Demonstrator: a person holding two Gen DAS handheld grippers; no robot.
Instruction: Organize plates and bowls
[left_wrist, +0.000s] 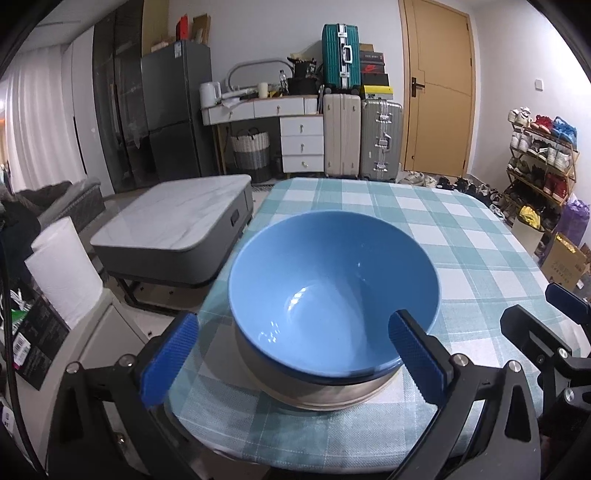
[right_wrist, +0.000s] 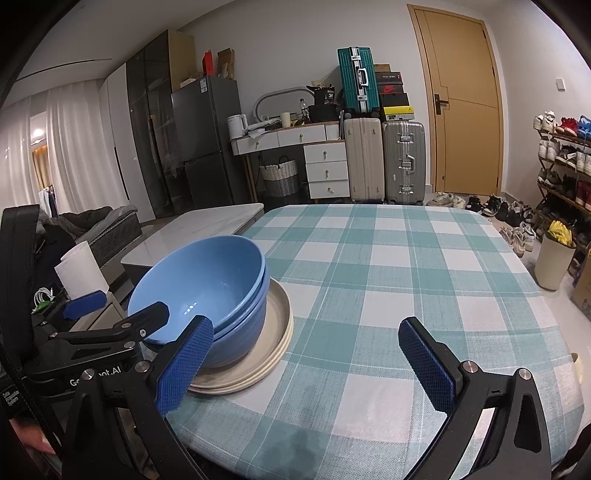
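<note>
A light blue bowl (left_wrist: 332, 280) (right_wrist: 199, 280) tops a stack of blue bowls (right_wrist: 247, 317), leaning a little toward me. The stack rests on beige plates (right_wrist: 275, 332) (left_wrist: 325, 398) near the left front corner of the checked table (right_wrist: 369, 277). My left gripper (left_wrist: 291, 321) (right_wrist: 118, 306) is open, one finger left of the bowl and the other at its near rim; contact is unclear. To the right of the stack, my right gripper (right_wrist: 306, 328) stands open above bare cloth with nothing between its fingers. Its left pad (right_wrist: 184, 365) partly hides the plates.
A paper towel roll (left_wrist: 62, 269) stands on a side unit left of the table. Beyond it is a marble-topped low table (left_wrist: 173, 221). A bin (right_wrist: 554, 262), a shoe rack (right_wrist: 565, 162) and loose shoes lie off the right edge. Suitcases (right_wrist: 402, 162) line the far wall.
</note>
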